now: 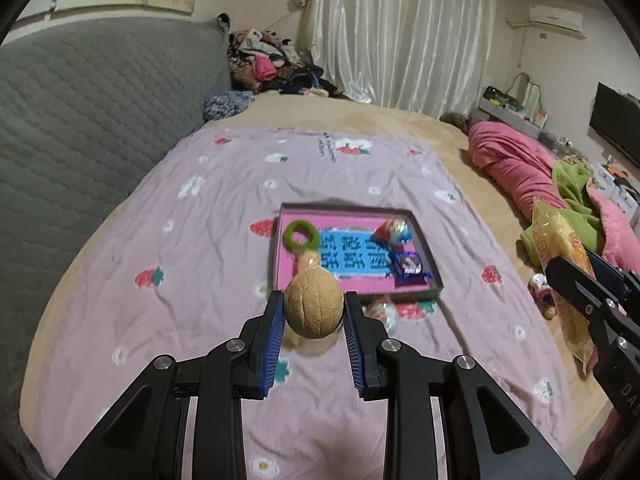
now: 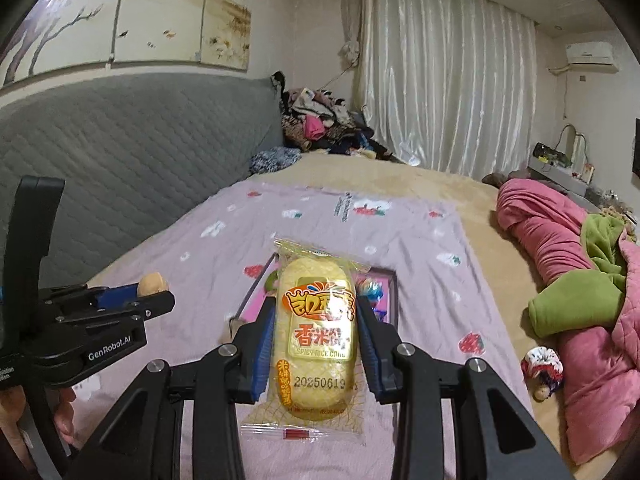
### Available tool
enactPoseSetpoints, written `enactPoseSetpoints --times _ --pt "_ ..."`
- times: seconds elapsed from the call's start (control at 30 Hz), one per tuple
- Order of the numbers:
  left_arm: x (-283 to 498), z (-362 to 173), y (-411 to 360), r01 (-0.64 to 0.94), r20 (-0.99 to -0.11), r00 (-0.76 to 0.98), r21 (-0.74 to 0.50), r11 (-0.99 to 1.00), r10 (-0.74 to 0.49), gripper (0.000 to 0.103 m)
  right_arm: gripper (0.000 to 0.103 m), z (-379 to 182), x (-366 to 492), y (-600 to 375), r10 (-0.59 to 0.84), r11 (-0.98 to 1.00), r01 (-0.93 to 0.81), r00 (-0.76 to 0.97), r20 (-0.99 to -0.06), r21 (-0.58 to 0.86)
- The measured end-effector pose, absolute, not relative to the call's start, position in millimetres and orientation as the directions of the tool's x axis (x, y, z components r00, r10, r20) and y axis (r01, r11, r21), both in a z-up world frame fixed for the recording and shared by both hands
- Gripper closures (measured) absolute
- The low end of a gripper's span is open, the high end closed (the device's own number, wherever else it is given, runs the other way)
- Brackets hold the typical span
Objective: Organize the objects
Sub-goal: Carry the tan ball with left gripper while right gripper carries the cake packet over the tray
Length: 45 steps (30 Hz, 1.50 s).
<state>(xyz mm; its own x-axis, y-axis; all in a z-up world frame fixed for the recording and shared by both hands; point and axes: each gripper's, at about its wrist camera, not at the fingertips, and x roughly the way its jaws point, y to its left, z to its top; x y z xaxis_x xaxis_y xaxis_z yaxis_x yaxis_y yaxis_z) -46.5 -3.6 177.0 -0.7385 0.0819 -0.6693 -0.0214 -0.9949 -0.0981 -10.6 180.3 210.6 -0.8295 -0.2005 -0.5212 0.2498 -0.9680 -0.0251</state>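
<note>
Walnut pinched between the blue pads of the left tool, lower centre of the left wrist view, held above the pink sheet on the bed, just at the near edge of the tray. Tray sits mid-frame on the sheet, pink inside with a blue printed panel. In the tray: green ring at its upper left corner, foil candy at upper right, purple wrapper below that along the right wall. Something pale lies just under the ring, partly hidden by the walnut, cannot tell what. Another small wrapped item on the sheet right outside the tray's near wall, blurred.

Right tool clamped on a rice cake packet, yellow, clear wrap, held lengthwise between the pads, lower centre of the right wrist view, above the sheet and covering most of the tray. Same packet shows at the right edge of the left view. Left tool with walnut visible at left of the right view.

Pink blanket and green blanket bunched at right. Grey headboard at left, white curtain top centre.
</note>
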Motion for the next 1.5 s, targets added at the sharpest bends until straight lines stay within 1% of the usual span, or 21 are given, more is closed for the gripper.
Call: enactPoseSetpoints --times 0.17,0.3,0.37,0.5,0.57,0.63,0.7,0.83,0.97,1.03,1.13,1.27,1.5 --pt "-75.2 185.2 -2.1 -0.060 -0.638 -0.763 -0.088 -0.994 0.102 0.073 0.065 216.6 -36.5 186.9 -0.223 -0.968 0.253 -0.847 -0.482 0.004" --pt "-102.7 184.2 -2.1 -0.084 -0.622 -0.773 -0.095 -0.992 0.125 0.073 0.065 216.4 -64.3 192.6 -0.231 -0.968 0.250 -0.852 -0.470 0.022" --pt "-117.2 181.7 -2.9 -0.093 -0.612 -0.778 -0.112 -0.989 0.142 0.073 0.065 218.1 -81.0 197.1 -0.212 -0.973 0.232 -0.860 -0.464 0.015" --pt "-141.5 170.9 -4.1 -0.106 -0.612 -0.774 -0.131 -0.986 0.164 0.073 0.065 220.3 -104.8 206.2 -0.188 -0.979 0.201 -0.873 -0.450 0.020" --pt "-151.9 163.4 -3.1 -0.099 -0.610 -0.778 -0.118 -0.988 0.151 0.073 0.065 218.1 -113.7 208.2 -0.171 -0.982 0.190 -0.879 -0.445 0.002" --pt "-165.2 156.6 0.1 -0.108 -0.616 -0.771 -0.119 -0.987 0.159 0.073 0.065 214.2 -123.4 209.4 -0.194 -0.978 0.207 -0.872 -0.449 0.021" --pt "-177.8 150.4 4.9 -0.115 -0.615 -0.776 -0.082 -0.990 0.141 0.073 0.065 208.6 -132.0 208.6 -0.175 -0.980 0.199 -0.878 -0.445 -0.007" --pt "-198.7 133.9 4.1 -0.127 -0.626 -0.766 -0.073 -0.989 0.145 0.073 0.065 194.6 -153.5 210.8 -0.161 -0.983 0.185 -0.879 -0.448 -0.012" --pt "-222.1 112.8 -5.7 -0.118 -0.641 -0.754 -0.081 -0.990 0.143 0.073 0.065 171.4 -178.9 208.2 -0.155 -0.982 0.188 -0.863 -0.480 -0.020" --pt "-233.5 102.5 -10.0 -0.117 -0.647 -0.747 -0.098 -0.988 0.153 0.073 0.065 157.8 -192.9 206.8 -0.178 -0.979 0.204 -0.848 -0.500 0.002" --pt "-248.7 85.1 -13.0 -0.111 -0.658 -0.737 -0.104 -0.988 0.152 0.073 0.065 138.9 -205.8 200.6 -0.159 -0.978 0.205 -0.837 -0.524 -0.031" --pt "-266.9 58.4 -13.9 -0.101 -0.680 -0.717 -0.116 -0.988 0.153 0.073 0.065 107.8 -225.6 188.8 -0.165 -0.972 0.229 -0.808 -0.565 -0.044" --pt "-287.0 18.1 -10.9 -0.098 -0.719 -0.679 -0.117 -0.988 0.152 0.073 0.065 70.5 -245.8 180.5 -0.165 -0.968 0.245 -0.777 -0.607 -0.050"
